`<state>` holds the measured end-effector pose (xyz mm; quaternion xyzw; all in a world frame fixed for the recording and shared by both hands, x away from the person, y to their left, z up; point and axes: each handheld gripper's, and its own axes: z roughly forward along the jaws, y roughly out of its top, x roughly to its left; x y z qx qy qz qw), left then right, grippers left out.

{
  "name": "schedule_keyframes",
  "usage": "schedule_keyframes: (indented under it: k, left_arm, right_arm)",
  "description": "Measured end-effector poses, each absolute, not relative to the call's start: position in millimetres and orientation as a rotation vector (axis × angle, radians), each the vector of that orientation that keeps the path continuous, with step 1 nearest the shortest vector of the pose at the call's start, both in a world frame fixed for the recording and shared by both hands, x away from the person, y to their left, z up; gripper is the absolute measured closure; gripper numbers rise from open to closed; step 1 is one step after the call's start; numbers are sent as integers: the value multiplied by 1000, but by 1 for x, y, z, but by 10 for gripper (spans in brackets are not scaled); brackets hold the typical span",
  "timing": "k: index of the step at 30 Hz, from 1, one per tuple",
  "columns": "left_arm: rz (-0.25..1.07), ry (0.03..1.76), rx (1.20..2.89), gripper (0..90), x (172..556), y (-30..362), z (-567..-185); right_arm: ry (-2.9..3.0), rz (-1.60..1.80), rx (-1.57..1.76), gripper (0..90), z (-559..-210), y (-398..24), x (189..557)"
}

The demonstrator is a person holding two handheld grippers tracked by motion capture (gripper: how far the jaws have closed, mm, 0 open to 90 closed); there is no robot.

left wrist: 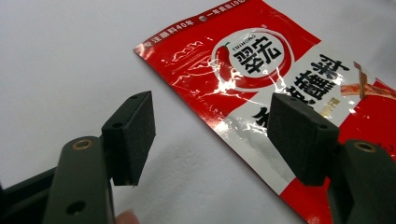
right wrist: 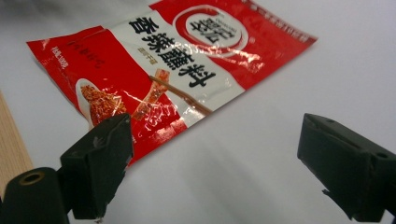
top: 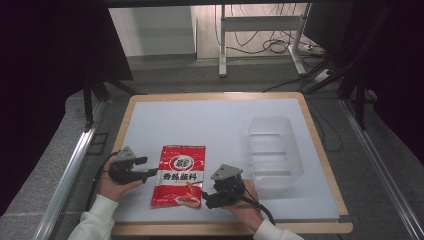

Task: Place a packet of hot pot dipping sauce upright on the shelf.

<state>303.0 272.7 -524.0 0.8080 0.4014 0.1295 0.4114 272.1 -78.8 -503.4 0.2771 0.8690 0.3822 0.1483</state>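
Note:
A red and white seasoning packet (top: 179,176) with black characters lies flat on the white mat (top: 215,125), near its front edge. My left gripper (top: 149,167) sits just left of the packet, pointing at its left edge, jaws open and empty. In the left gripper view the packet (left wrist: 261,70) lies ahead, and the left gripper (left wrist: 215,126) has one jaw in front of its edge. My right gripper (top: 206,199) is at the packet's front right corner, open and empty. The right gripper view shows the packet (right wrist: 168,70) ahead of the right gripper (right wrist: 219,158).
A clear plastic bin (top: 274,150) stands on the right side of the mat. The wooden table edge (top: 320,145) frames the mat. Beyond the table are a metal desk frame (top: 260,30) and cables on the floor.

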Motion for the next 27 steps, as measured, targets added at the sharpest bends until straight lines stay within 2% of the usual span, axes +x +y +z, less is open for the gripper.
schedule_keyframes:
  k: [12,27]
  left_arm:
    - [335,1009,2015,325,299,273,-521]
    - [335,1009,2010,324,301,275,-519]
  right_arm:
    - [2478,1190,794,156,-472,-98,272]
    - [2573,1185,735,201,-464,-93,287]
